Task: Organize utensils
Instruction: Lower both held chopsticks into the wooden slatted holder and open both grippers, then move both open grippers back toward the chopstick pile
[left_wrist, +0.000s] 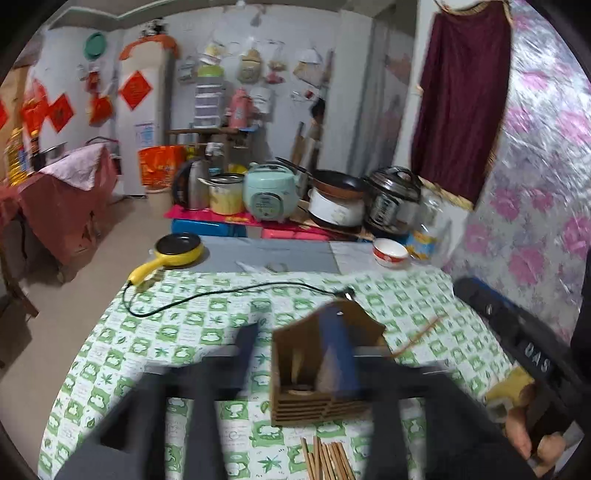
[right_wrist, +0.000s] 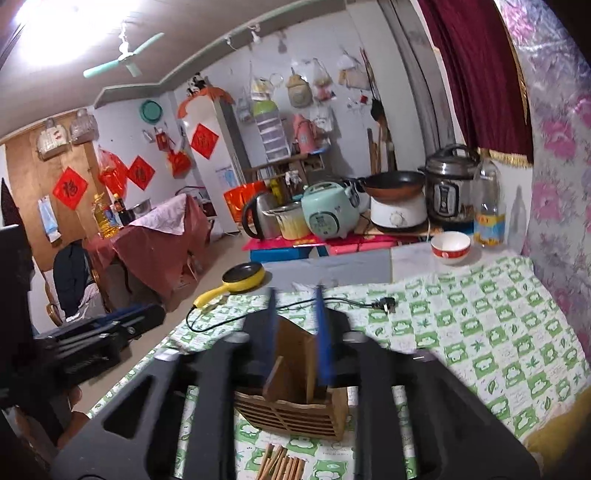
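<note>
The fingers of both grippers, left gripper (left_wrist: 295, 354) and right gripper (right_wrist: 297, 325), are standing apart, holding nothing, around the wooden holder (right_wrist: 295, 402); bumping it risks tipping it onto the chopsticks (right_wrist: 282, 463) lying just before it.

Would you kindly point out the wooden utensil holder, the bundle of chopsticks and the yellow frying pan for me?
wooden utensil holder (right_wrist: 295, 415): right wrist view, on its slatted front wall.
chopsticks (left_wrist: 327, 461): left wrist view, middle of the bundle lying on the tablecloth.
yellow frying pan (left_wrist: 179, 245): left wrist view, on its dark inside.
</note>
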